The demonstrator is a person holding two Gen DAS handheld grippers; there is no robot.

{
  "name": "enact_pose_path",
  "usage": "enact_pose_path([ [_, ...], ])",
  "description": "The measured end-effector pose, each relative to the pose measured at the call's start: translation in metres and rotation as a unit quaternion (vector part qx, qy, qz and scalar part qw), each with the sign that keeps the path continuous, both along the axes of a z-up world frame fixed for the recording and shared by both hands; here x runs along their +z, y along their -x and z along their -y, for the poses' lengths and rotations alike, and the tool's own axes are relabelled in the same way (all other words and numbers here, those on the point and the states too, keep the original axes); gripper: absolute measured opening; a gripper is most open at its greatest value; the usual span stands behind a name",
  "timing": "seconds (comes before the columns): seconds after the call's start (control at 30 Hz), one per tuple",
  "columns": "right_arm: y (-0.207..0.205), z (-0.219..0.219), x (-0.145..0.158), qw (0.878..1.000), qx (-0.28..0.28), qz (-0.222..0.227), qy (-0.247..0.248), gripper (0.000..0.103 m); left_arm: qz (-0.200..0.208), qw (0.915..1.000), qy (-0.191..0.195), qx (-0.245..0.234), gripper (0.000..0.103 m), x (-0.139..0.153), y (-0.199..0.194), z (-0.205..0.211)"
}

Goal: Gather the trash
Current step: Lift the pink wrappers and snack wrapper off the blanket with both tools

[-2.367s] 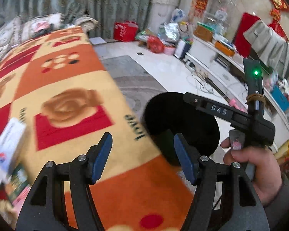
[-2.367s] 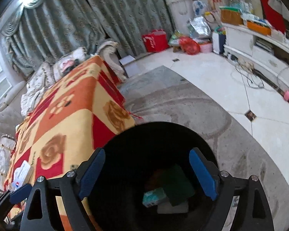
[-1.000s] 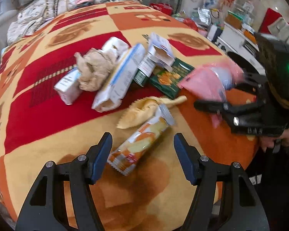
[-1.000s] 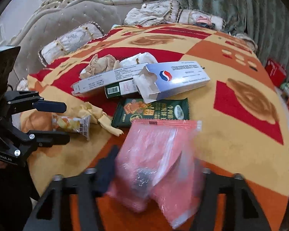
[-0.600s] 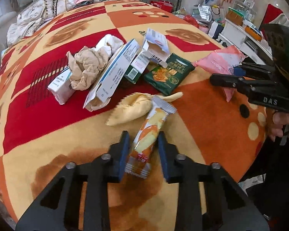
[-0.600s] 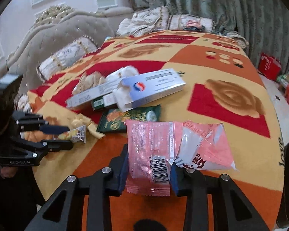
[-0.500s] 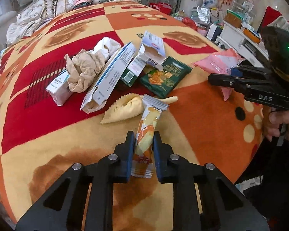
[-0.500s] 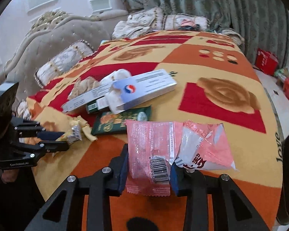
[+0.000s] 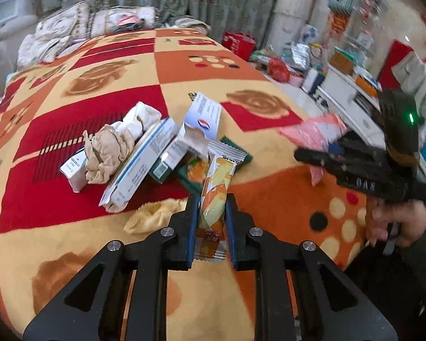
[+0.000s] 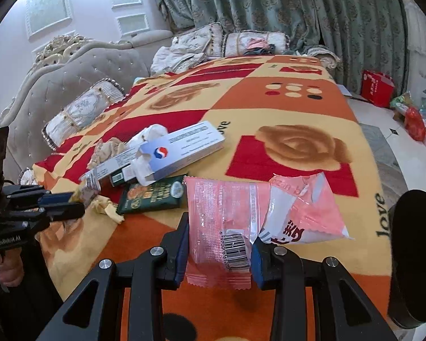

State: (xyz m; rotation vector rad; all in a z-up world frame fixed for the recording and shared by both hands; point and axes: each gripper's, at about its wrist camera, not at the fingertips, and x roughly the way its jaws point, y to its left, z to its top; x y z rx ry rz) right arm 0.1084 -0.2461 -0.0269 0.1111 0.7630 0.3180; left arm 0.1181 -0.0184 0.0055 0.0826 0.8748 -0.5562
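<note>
Slick foil: my left gripper (image 9: 210, 224) clamps the orange snack wrapper (image 9: 217, 190), right gripper (image 10: 218, 251) the pink bag (image 10: 227, 216); either could slip free mid-carry.

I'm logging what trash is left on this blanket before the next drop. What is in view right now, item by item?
Snack wrapper: 1, orange and yellow, clamped in the left tool.
Pink bag: 1, pink with a barcode, clamped in the right tool.
Green packet: 1, dark green, on the blanket beside the boxes.
Cardboard boxes: at least 3, white and blue, piled mid-blanket; exact count unclear.
Crumpled paper: 1, beige, on the boxes.
Tissue: 1, white, behind the paper.
Yellow wrapper: 1, on the blanket near the left tool.
Blanket: 1, red, orange and yellow.
Black bin: 1, right edge.
Left tool: shut.
Right tool: shut.
</note>
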Motion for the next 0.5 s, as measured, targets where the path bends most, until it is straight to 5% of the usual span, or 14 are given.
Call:
enact_pose_path([
  [0.5,0.007,0.013,0.007,0.999,-0.017,0.026,0.014,0.035,0.028,0.9926,-0.061,0.102,0.016,-0.009,-0.004,0.014],
])
